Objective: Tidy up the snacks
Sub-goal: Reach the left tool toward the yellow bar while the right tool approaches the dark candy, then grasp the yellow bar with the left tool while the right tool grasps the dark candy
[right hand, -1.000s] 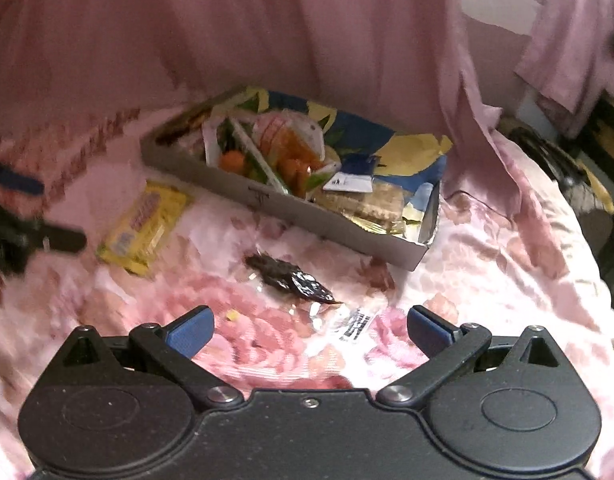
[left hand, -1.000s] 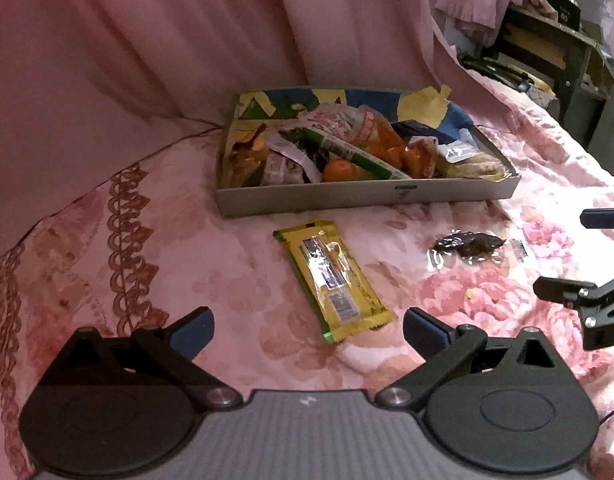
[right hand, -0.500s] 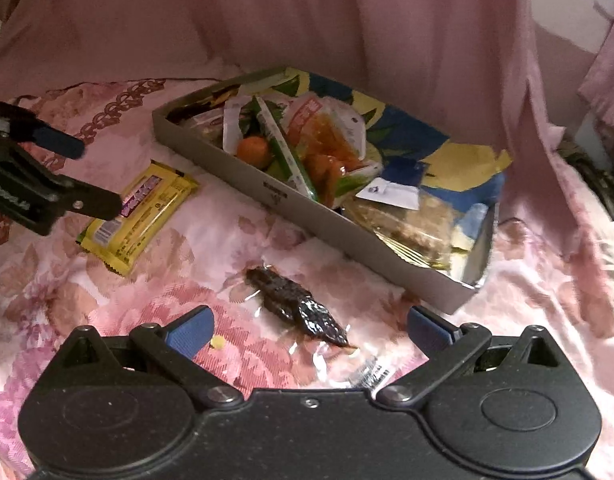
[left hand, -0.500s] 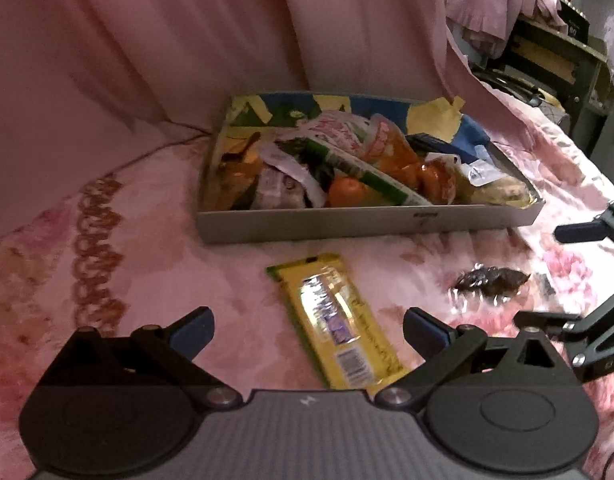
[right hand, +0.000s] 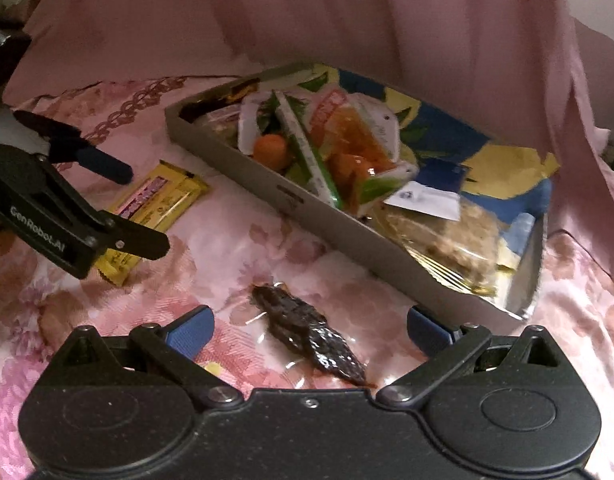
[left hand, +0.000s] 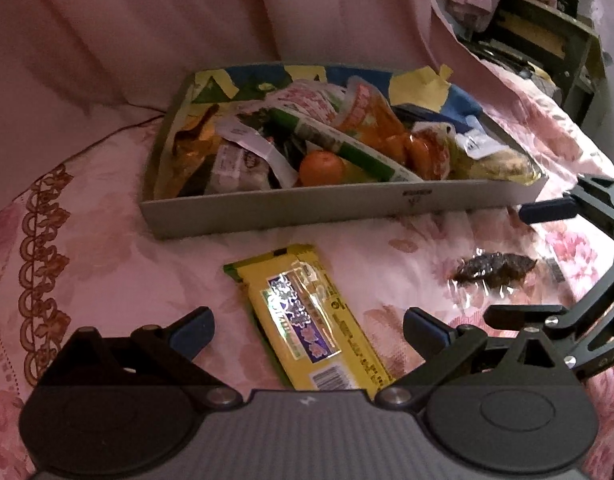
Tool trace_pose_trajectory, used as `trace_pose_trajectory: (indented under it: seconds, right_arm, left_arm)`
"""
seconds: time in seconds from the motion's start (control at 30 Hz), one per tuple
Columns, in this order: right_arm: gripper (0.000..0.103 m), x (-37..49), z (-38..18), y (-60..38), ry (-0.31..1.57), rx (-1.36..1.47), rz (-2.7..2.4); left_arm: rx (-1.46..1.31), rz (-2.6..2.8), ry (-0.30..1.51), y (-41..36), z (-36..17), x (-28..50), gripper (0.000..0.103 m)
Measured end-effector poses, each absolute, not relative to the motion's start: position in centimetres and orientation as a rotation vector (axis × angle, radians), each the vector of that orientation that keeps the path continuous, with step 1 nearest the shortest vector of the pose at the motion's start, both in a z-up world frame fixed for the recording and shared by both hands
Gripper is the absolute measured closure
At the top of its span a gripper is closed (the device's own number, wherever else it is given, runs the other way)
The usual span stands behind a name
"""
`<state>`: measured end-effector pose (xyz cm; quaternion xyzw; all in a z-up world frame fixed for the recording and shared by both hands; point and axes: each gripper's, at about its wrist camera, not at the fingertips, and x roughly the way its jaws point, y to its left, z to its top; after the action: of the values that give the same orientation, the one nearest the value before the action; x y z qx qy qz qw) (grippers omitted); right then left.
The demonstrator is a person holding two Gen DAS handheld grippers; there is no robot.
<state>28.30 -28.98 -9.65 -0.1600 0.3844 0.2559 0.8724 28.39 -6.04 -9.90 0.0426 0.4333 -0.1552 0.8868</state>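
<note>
On the pink floral bedspread (left hand: 107, 248), both open grippers straddle snacks: left gripper (left hand: 307, 326) the yellow foil-wrapped bar (left hand: 307, 316), right gripper (right hand: 309, 330) the dark clear-wrapped dried snack (right hand: 307, 330); next, close, lift into the grey cardboard tray (left hand: 307, 208).

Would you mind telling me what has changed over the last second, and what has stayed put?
Both grippers have come forward and down over their targets: the left gripper now straddles the yellow bar, and the right gripper straddles the dark snack. Both are open; nothing has been gripped or released. The bar, the dark snack and the box lie where they were on the bedspread.
</note>
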Motion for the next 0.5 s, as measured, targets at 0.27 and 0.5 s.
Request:
trace_pose_trajectory:
  seconds: [0.27,0.5]
  right_arm:
    - [0.001,29.0,-10.5,-29.5,0.875,-0.296,0.505]
    - [0.006,29.4,-10.6,-29.8,0.919,-0.237,0.486]
  left_arm:
    - [0.072,-0.364,0.907,-6.1,-9.8,28.1,0.001]
    - [0.07,-0.356,0.917,-5.9,-9.8,28.3,0.012]
